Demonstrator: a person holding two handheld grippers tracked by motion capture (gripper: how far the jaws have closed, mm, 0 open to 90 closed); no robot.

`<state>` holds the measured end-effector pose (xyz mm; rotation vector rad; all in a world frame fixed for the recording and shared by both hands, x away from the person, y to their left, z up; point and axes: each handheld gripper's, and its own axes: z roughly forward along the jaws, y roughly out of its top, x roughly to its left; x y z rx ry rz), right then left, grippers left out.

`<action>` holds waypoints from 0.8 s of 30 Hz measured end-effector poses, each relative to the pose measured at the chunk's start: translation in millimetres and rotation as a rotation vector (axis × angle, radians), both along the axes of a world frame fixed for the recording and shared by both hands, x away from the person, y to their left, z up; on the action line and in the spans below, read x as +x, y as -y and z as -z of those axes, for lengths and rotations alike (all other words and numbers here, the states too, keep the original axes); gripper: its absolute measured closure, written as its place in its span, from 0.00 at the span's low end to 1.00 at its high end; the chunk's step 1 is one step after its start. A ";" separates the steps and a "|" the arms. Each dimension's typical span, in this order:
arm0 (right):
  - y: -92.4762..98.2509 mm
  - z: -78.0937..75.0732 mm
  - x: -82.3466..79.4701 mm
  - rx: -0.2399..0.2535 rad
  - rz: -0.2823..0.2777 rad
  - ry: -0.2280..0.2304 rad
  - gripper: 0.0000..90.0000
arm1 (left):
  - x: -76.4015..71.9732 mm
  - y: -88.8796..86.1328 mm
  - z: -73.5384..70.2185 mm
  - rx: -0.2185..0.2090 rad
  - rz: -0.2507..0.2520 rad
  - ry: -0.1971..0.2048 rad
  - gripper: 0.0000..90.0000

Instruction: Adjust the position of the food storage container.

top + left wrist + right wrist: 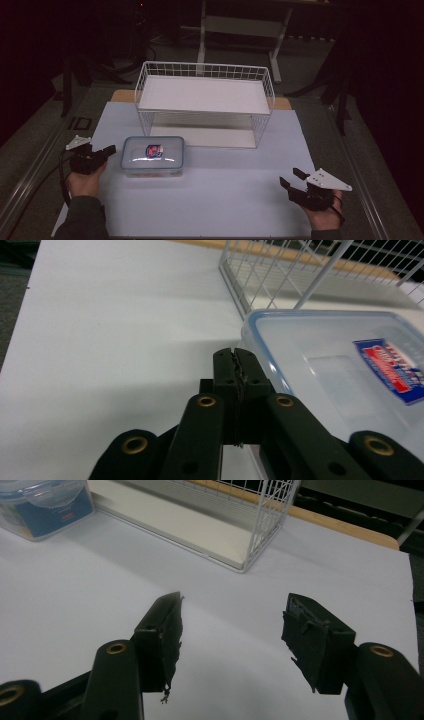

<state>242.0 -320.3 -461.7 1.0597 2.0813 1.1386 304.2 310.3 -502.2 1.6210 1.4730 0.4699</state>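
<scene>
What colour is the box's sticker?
Blue and red sticker, clearest in the left gripper view.

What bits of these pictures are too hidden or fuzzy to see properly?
- Label on the plastic container: print too small in the high view, cut by the edge in the left gripper view.
- Container's contents: blurred by the frosted lid in the high view.
- Room behind the wire shelf: too dark in the high view.
- Container in the right gripper view: cropped by the top corner.

A lidded box sits on the table, just before the wire rack's left end. Left gripper lies beside the box; right gripper well apart.
</scene>
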 end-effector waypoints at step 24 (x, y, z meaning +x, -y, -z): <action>-8.5 2.3 4.4 -0.005 -0.025 -0.016 0.46 | 18.4 41.5 12.0 0.040 0.116 -0.036 1.00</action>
